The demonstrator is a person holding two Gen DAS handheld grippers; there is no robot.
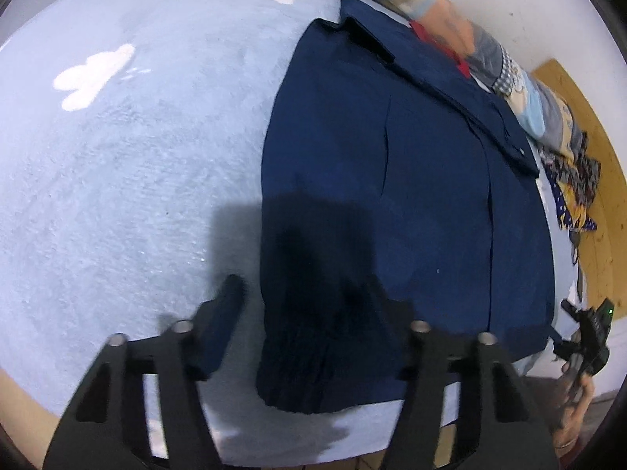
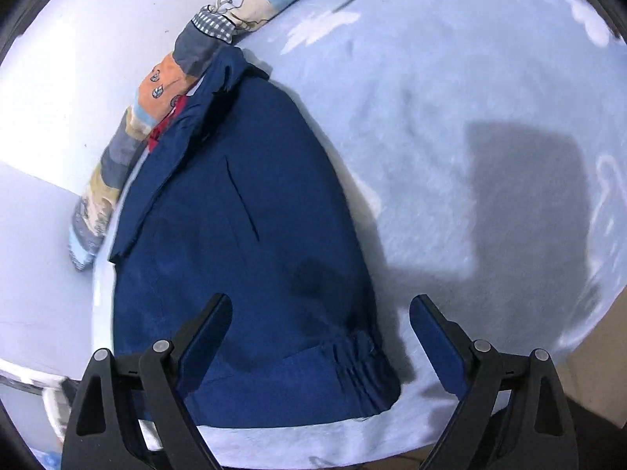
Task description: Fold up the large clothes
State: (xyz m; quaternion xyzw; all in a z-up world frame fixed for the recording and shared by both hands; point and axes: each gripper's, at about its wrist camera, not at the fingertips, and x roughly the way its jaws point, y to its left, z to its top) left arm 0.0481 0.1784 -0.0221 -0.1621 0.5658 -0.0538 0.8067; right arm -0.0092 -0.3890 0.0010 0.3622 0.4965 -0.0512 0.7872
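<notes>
Pale blue cloud-print bed (image 1: 137, 164), folded navy garment (image 1: 411, 203) lying flat, patchwork quilt (image 2: 129, 133) at edge

A home bedroom: cloud-print bedspread (image 1: 117, 156), patchwork bolster (image 2: 129, 145) along the white wall (image 2: 78, 58).

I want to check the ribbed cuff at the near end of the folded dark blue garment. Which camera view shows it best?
The right wrist view: the ribbed cuff of the folded dark blue garment lies lit between the open right gripper fingers, pleats distinct. In the left wrist view the same cuff falls in shadow, its ribs faint.
</notes>
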